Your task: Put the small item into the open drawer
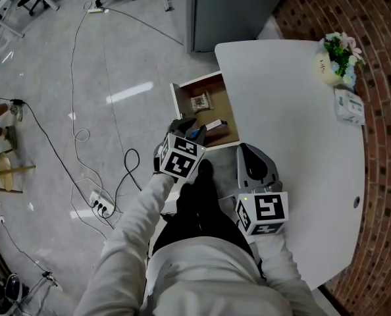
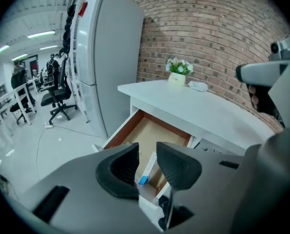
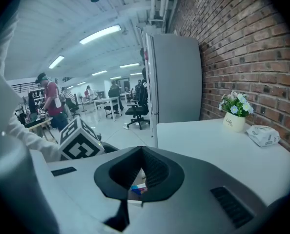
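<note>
White sleeves (image 1: pixel 182 268) fill the nearest part of the head view, both forearms reaching forward from 6 o'clock. The left forearm angles toward 12 o'clock and carries the left tongs (image 1: pixel 194 133) over the near edge of the open drawer (image 1: pixel 222 104), pointing down into it. Their two halves stand partly apart with a clear gap and press on nothing. Straight through that gap, in the left gripper view, lies the small box (image 2: pixel 146 172), white with a blue end.

In the head view the small box (image 1: pixel 215 125) rests flat on the drawer floor toward the 5 o'clock corner, just beyond the left tongs and free of them. I take it to be the task's small item, so the placing looks done. What seems left is only to lift the left tongs clear, since the task does not ask for the drawer to be shut.

At 3 o'clock of the left tongs, the right tongs (image 1: pixel 248 149) hover over the near edge of the tabletop (image 1: pixel 294 124), closed tip to tip and holding nothing. That forearm is drawn in closer to the body.

Farther in, a printed packet (image 1: pixel 200 102) sits toward the drawer's 11 o'clock end. Farthest off, a flower pot (image 1: pixel 337 61) stands at the tabletop's 2 o'clock corner, against the brick wall (image 1: pixel 380 18).
</note>
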A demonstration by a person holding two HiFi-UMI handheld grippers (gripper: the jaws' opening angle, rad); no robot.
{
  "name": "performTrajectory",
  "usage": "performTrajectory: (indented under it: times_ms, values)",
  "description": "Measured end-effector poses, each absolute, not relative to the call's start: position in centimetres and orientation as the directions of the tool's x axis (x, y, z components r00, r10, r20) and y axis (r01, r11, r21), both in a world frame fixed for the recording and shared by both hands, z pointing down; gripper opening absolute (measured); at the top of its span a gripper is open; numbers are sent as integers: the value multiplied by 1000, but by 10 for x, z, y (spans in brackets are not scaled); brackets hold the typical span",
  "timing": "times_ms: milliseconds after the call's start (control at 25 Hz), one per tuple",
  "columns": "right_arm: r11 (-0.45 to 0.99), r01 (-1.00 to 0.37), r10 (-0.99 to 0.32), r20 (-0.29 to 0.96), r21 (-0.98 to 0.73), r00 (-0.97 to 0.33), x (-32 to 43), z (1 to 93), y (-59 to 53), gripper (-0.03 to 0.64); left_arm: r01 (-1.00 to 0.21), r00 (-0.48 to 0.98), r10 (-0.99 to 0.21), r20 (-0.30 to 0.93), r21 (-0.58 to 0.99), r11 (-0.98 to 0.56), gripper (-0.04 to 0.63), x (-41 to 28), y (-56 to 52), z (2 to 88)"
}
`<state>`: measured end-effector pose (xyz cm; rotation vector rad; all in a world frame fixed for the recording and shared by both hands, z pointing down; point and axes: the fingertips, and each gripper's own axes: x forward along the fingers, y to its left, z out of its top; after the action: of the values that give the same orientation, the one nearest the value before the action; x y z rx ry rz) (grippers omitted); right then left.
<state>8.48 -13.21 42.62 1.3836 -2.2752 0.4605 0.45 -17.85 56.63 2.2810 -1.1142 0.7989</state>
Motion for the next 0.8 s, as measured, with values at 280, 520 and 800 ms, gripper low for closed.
performTrajectory:
  times_ms: [280,520,800]
  values:
    - [440,-894,-749,514,-86,-418,72,419,-114,26,-850,474,-618,628,144,-506,102,-22,-159,524]
    - [452,-888,-754,497,-83,-430,62,410,-106,26,-878,450,-698,557,132,-461,79,-45,-144,482]
    - [473,-878,-756,477,-77,-449,45,399,-98,26,-898,431,-762,484,148,-414,63,-71,-120,451]
